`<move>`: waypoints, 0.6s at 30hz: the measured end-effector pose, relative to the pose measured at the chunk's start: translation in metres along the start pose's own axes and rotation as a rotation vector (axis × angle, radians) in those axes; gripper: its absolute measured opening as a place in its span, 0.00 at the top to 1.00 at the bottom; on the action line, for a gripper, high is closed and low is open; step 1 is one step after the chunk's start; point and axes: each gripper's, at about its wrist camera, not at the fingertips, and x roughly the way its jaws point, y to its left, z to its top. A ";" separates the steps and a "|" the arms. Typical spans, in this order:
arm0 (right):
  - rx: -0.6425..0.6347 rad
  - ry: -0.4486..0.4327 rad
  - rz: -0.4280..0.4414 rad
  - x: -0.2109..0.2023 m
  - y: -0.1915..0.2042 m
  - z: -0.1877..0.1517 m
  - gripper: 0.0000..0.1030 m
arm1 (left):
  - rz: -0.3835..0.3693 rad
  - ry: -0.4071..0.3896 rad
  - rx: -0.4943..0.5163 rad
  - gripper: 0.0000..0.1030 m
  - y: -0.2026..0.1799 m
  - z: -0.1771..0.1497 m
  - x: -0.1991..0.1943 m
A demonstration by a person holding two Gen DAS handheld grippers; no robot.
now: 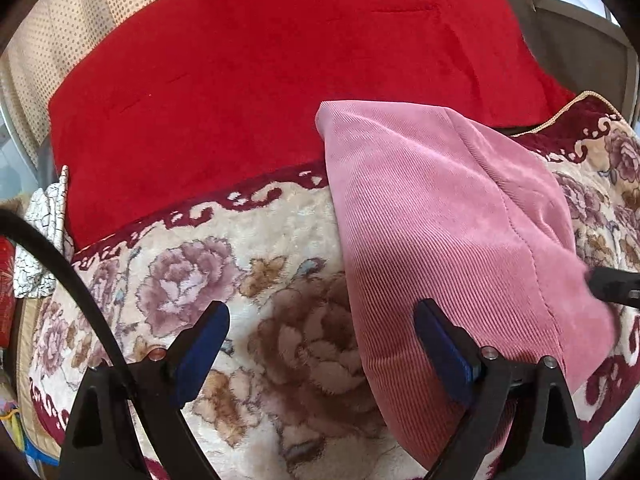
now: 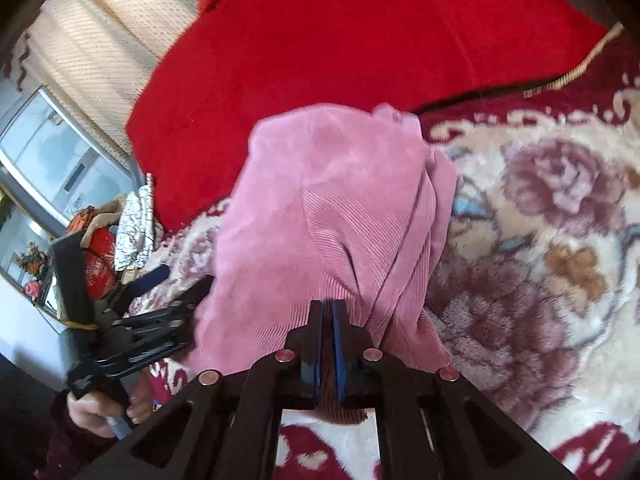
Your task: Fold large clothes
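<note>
Jaws of right gripper point(image 2: 329, 312) pinch pink garment point(image 2: 320, 216) (corduroy); left gripper point(image 1: 322, 328) gapes empty.

We took the floral blanket point(image 1: 224, 240) as our landmark. On it lay the corduroy garment point(image 1: 440, 220), toward its right side in the left wrist view. Behind the blanket, overlapping its far edge, lay the plush quilt point(image 1: 260, 80). Off the blanket's left edge stood a crackle-patterned cloth point(image 1: 44, 236). Behind the quilt hung the curtain point(image 1: 52, 32).
</note>
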 end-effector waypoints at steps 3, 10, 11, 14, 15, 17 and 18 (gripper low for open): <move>-0.025 -0.007 0.027 -0.011 0.008 -0.006 0.91 | 0.012 -0.010 -0.006 0.08 -0.002 -0.003 -0.005; 0.005 0.056 -0.012 0.024 -0.003 -0.030 0.92 | 0.036 -0.023 -0.003 0.09 -0.005 -0.006 -0.009; 0.001 0.059 -0.019 0.022 -0.001 -0.028 0.92 | 0.032 -0.023 -0.003 0.09 -0.005 -0.006 -0.010; -0.015 0.066 -0.031 0.016 0.002 -0.025 0.92 | 0.021 -0.013 -0.027 0.09 -0.001 -0.006 -0.012; -0.011 0.071 -0.031 0.014 0.003 -0.025 0.92 | 0.018 -0.012 -0.037 0.10 0.000 -0.007 -0.012; 0.001 0.066 -0.024 0.009 0.003 -0.021 0.92 | 0.021 -0.025 -0.052 0.10 0.001 -0.009 -0.018; -0.006 0.045 -0.016 0.001 0.005 -0.019 0.92 | 0.021 -0.035 -0.053 0.10 0.001 -0.010 -0.022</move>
